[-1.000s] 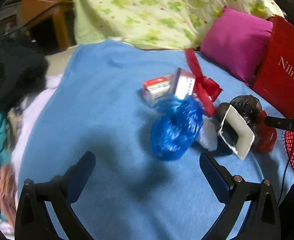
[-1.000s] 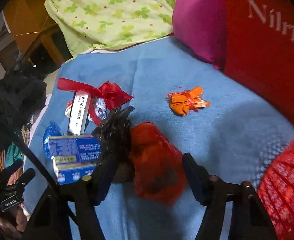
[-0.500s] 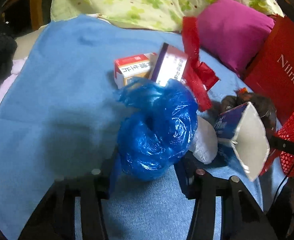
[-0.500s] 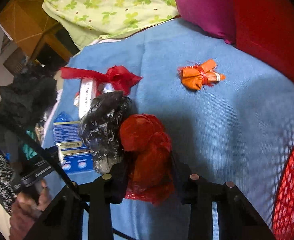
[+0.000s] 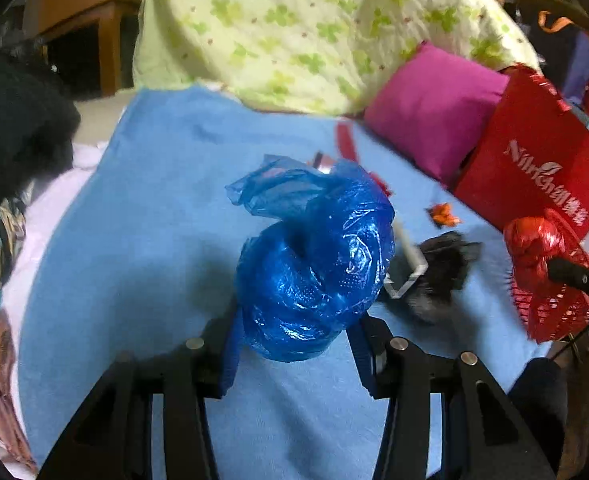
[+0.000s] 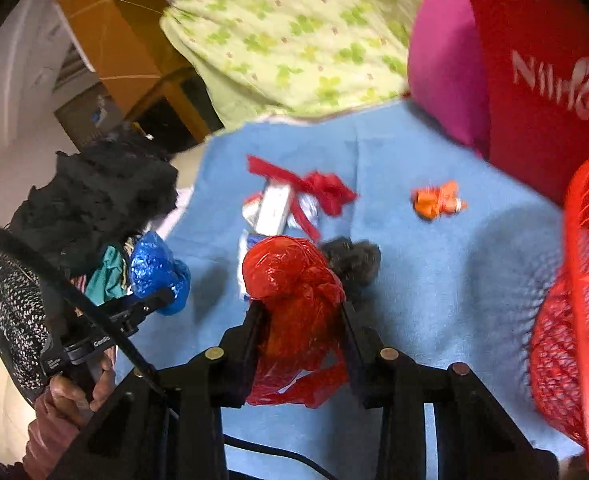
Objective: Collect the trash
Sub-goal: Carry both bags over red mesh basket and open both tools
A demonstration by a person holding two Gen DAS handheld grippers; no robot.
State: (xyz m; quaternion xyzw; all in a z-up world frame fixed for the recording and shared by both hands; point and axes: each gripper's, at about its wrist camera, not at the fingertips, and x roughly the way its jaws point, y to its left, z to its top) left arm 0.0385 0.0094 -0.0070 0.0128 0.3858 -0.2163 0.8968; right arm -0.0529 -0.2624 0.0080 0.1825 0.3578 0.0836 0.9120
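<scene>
My left gripper (image 5: 296, 320) is shut on a crumpled blue plastic bag (image 5: 314, 264), held up off the blue blanket (image 5: 134, 240). My right gripper (image 6: 302, 312) is shut on a crumpled red plastic bag (image 6: 294, 280), also lifted. The same red bag (image 5: 534, 240) shows at the right of the left wrist view, and the blue bag (image 6: 154, 268) at the left of the right wrist view. Still lying on the blanket are a black bag (image 6: 354, 260), small cardboard boxes (image 6: 272, 208), a red ribbon (image 6: 318, 188) and an orange wrapper (image 6: 438, 200).
A red mesh basket (image 6: 574, 300) stands at the right edge. Behind it is a red shopping bag (image 5: 534, 160), a magenta pillow (image 5: 426, 108) and a green patterned quilt (image 5: 294, 32). Dark clothes (image 6: 94, 200) pile at the blanket's left side. A hand (image 6: 74, 388) grips the left tool.
Both grippers closed on their bags and lifted them off the blanket: left on the blue one, right on the red one. The black bag and boxes stayed behind.
</scene>
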